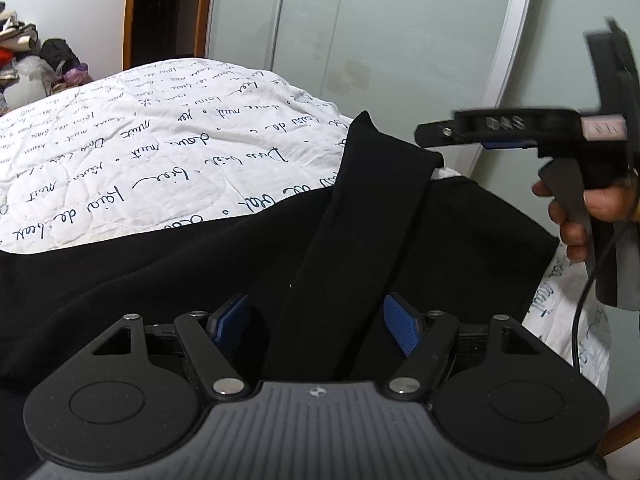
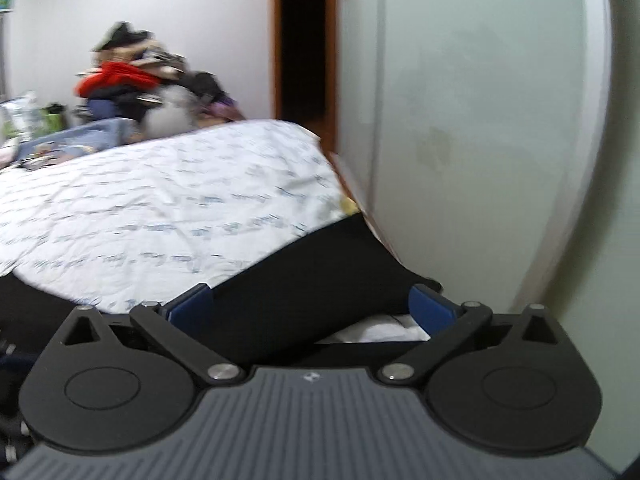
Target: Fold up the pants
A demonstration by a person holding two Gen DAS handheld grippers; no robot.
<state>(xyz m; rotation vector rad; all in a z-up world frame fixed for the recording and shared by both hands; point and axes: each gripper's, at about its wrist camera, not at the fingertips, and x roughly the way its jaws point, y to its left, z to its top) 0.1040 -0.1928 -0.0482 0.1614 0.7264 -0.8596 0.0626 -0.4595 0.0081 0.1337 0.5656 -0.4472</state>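
Bed cover (image 1: 160, 160), ahead and to the left of the left gripper (image 1: 316, 324): black cursive script in repeated rows, upside-down, not reliably legible; right gripper (image 1: 472, 136), far right in the left wrist view: raised characters on its black arm, blurred, unreadable.

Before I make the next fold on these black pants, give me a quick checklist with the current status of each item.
1. Right gripper released: ok, jaws wide apart, pads not pressing cloth.
2. Left gripper gripping: not ok, a black fabric strip runs between open pads.
3. Pants on the bedspread: ok.
4. Pants lying flat: not ok, the strip stands raised.
5. Right hand clear of cloth: ok, off to the side.
6. Fold edges aligned: cannot tell.
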